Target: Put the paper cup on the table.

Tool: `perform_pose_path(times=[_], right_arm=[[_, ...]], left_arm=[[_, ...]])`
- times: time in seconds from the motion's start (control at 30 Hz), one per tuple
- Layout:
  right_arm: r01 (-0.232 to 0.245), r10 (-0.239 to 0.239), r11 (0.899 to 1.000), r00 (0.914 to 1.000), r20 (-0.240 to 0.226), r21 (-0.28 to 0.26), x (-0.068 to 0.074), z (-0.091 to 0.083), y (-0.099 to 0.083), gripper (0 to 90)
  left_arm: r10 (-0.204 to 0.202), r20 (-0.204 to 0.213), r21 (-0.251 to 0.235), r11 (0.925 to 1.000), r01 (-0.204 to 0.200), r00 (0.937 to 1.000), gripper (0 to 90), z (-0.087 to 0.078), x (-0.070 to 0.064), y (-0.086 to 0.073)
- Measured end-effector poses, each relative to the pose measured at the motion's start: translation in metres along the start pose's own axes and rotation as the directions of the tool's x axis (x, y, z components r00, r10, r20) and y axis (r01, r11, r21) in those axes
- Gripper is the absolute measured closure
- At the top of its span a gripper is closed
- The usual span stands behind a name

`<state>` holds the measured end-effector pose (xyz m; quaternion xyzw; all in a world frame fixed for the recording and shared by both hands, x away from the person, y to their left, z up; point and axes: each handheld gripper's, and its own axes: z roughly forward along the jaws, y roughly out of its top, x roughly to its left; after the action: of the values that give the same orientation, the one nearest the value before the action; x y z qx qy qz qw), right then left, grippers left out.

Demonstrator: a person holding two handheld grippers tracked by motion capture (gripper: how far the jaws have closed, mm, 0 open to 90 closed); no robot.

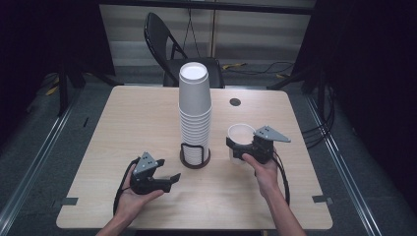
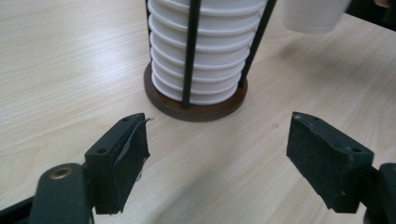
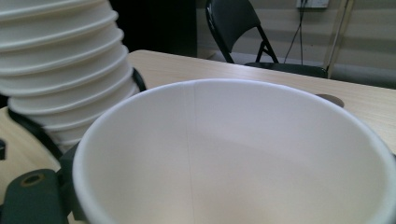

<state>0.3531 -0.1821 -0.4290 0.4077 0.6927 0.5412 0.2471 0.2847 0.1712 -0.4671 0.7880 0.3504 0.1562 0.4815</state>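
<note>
- In the high view, my right gripper (image 1: 244, 147) sits right of centre in the frame, clenched around a single white paper cup (image 1: 239, 140) that stands mouth-up, just right of the tall stack.
- In the right gripper view that single white paper cup (image 3: 233, 154) takes up most of the lower frame, its open mouth facing me and a seam running down its inner wall; I see dark gripper parts at the lower left pressed against its side.
- The tall stack of nested white paper cups (image 1: 195, 108) rises in the middle of the high view, seated in a round dark-brown base with thin black wire uprights (image 1: 195, 156).
- My left gripper (image 1: 168, 179) lies in the lower left of the high view, resting in the upturned hand (image 1: 132, 196), its jaws spread wide and holding nothing.
- In the left gripper view the two black pads (image 2: 122, 161) stand well apart at the bottom, with bare table between them; the round dark-brown base (image 2: 196, 109) and the lower rims of the stack (image 2: 205, 60) are at top centre, near but not touching the pads.
- The bottom of the held cup (image 2: 310, 16) shows at the upper right of that view.
- The light wooden table (image 1: 142, 123) carries everything; a black folding chair (image 1: 169, 46) stands beyond its far edge at the top of the high view.
</note>
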Motion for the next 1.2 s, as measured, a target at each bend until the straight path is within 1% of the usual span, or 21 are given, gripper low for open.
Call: perform_pose_path(times=[0.07, 0.1, 0.13, 0.2, 0.23, 0.3, 0.37, 0.43, 0.53, 0.6, 0.67, 0.77, 0.83, 0.9, 0.93, 1.0, 1.1, 1.2], right_arm=[[-0.019, 0.019, 1.0, 0.9998, 0.009, 0.004, -0.004, 0.005, 0.002, 10.2], [-0.034, 0.034, 0.999, 0.9992, 0.022, 0.001, -0.007, 0.007, 0.002, 10.2], [-0.037, 0.037, 0.999, 0.999, 0.026, 0.001, -0.009, 0.008, 0.002, 10.2], [-0.044, 0.044, 0.999, 0.9978, 0.049, -0.008, -0.013, 0.011, 0.003, 10.2], [-0.047, 0.048, 0.999, 0.9974, 0.054, -0.011, -0.015, 0.013, 0.004, 10.2], [-0.049, 0.05, 0.999, 0.996, 0.074, -0.015, -0.018, 0.016, 0.006, 10.1], [-0.048, 0.05, 0.999, 0.9947, 0.09, -0.02, -0.021, 0.02, 0.008, 10.1], [-0.052, 0.053, 0.999, 0.9933, 0.102, -0.014, -0.025, 0.025, 0.008, 10.1], [-0.045, 0.046, 0.999, 0.9911, 0.125, -0.006, -0.031, 0.034, 0.008, 9.9], [-0.037, 0.036, 0.999, 0.9892, 0.142, 0.005, -0.034, 0.039, 0.007, 9.8], [-0.047, 0.045, 0.999, 0.9882, 0.147, 0.005, -0.038, 0.043, 0.005, 9.7], [-0.053, 0.052, 0.999, 0.9849, 0.165, 0.003, -0.043, 0.047, 0.001, 9.5], [-0.064, 0.062, 0.998, 0.9814, 0.182, 0.005, -0.046, 0.05, -0.002, 9.6], [-0.074, 0.069, 0.997, 0.9805, 0.184, 0.016, -0.048, 0.054, -0.005, 9.6], [-0.079, 0.074, 0.997, 0.9793, 0.188, 0.017, -0.049, 0.055, -0.007, 9.5], [-0.085, 0.083, 0.996, 0.9805, 0.178, 0.005, -0.049, 0.057, -0.009, 9.6], [-0.068, 0.066, 0.998, 0.9833, 0.17, 0.007, -0.047, 0.059, -0.012, 9.5], [-0.057, 0.055, 0.998, 0.9836, 0.172, 0.008, -0.045, 0.058, -0.017, 9.4]], left_arm=[[0.023, 0.001, 0.0, 0.9997, -0.023, 0.9997, 20.5, -0.001, -0.001, 0.0], [0.035, -0.001, 0.001, 0.9994, -0.035, 0.9994, 20.5, -0.001, -0.001, 0.0], [0.037, -0.008, -0.003, 0.9993, -0.037, 0.9993, 20.5, -0.003, -0.001, 0.0], [0.04, -0.01, -0.011, 0.9991, -0.04, 0.9991, 20.5, -0.005, 0.0, 0.0], [0.028, -0.011, -0.015, 0.9995, -0.028, 0.9995, 20.5, -0.005, 0.0, -0.001], [0.028, -0.014, -0.01, 0.9996, -0.028, 0.9995, 20.5, -0.006, 0.003, -0.002], [0.01, -0.022, -0.011, 0.9999, -0.01, 0.9997, 20.5, -0.006, 0.005, -0.003], [0.008, -0.026, -0.013, 0.9999, -0.008, 0.9996, 20.6, -0.006, 0.007, -0.003], [-0.008, -0.022, -0.012, 0.9999, 0.008, 0.9997, 20.6, -0.006, 0.009, -0.003], [-0.005, -0.018, -0.006, 1.0, 0.005, 0.9998, 20.9, -0.005, 0.009, -0.004], [0.0, -0.014, -0.005, 1.0, 0.0, 0.9999, 21.0, -0.004, 0.008, -0.005], [-0.001, -0.011, -0.006, 1.0, 0.001, 0.9999, 21.1, -0.004, 0.008, -0.005], [0.005, -0.013, -0.006, 1.0, -0.005, 0.9999, 21.1, -0.005, 0.008, -0.005], [-0.004, -0.012, -0.005, 1.0, 0.004, 0.9999, 21.2, -0.004, 0.007, -0.006], [0.006, -0.013, -0.003, 1.0, -0.006, 0.9999, 21.4, -0.004, 0.007, -0.006], [0.006, -0.006, 0.002, 1.0, -0.006, 1.0, 21.7, -0.004, 0.007, -0.006], [0.008, -0.006, 0.004, 1.0, -0.008, 1.0, 21.8, -0.004, 0.006, -0.007], [0.01, -0.004, 0.003, 0.9999, -0.01, 0.9999, 21.8, -0.004, 0.006, -0.007]])
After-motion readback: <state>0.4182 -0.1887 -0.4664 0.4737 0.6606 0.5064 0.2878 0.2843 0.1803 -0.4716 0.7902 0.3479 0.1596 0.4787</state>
